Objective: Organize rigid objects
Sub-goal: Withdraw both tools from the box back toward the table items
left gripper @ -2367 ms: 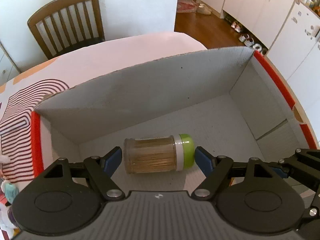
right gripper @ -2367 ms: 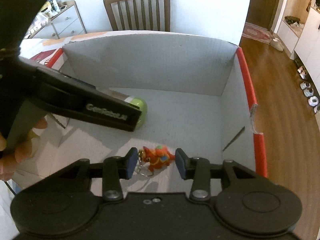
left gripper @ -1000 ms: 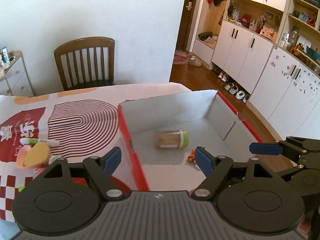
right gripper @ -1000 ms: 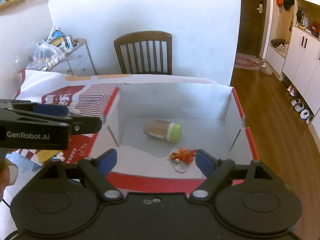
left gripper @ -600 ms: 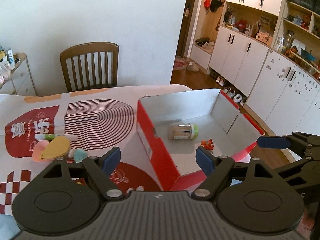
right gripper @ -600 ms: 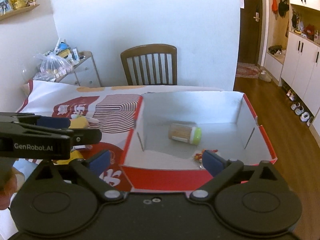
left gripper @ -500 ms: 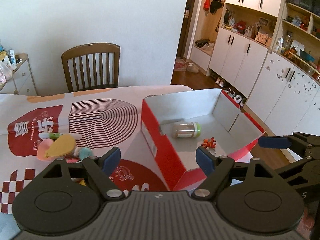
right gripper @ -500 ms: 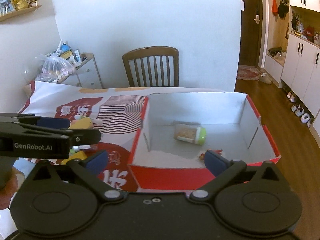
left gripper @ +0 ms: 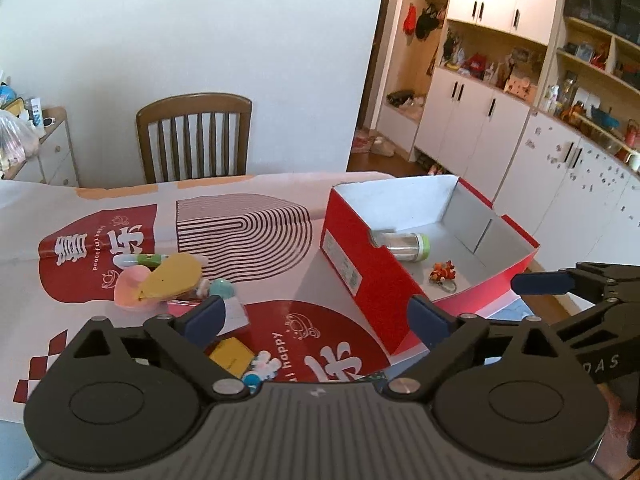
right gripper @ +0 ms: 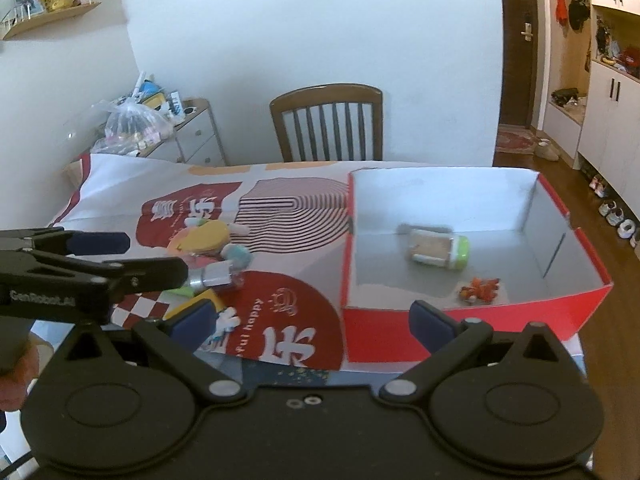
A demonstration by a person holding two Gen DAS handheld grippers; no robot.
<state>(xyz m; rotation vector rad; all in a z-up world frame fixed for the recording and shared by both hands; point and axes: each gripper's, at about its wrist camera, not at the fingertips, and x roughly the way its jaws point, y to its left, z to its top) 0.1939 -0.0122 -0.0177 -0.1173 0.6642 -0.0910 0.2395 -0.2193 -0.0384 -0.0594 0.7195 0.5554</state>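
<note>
Red-walled, the box [left gripper: 362,264] already holds a jar [left gripper: 404,243] and a keyring [left gripper: 442,272]. Both tools, left tool [left gripper: 316,318] and right tool [right gripper: 312,320], have just been opened wide, nothing held. The clutter [left gripper: 168,280] is best approached low, one piece centred between the pads.

You get soft, even daylight in both views; the white wall [left gripper: 200,40] is bright without burning out. In the left view the far shelves [left gripper: 600,60] at the upper right sit dimmer and warmer. The box [right gripper: 560,308] walls throw a grey shade over its floor. Your right view is smeared: the jar [right gripper: 438,252] and the box's near left edge look streaked, while the left view stays crisp. Fisheye bending curves the door frame [right gripper: 502,60] and cabinets [left gripper: 480,128], and the frame corners go black.
</note>
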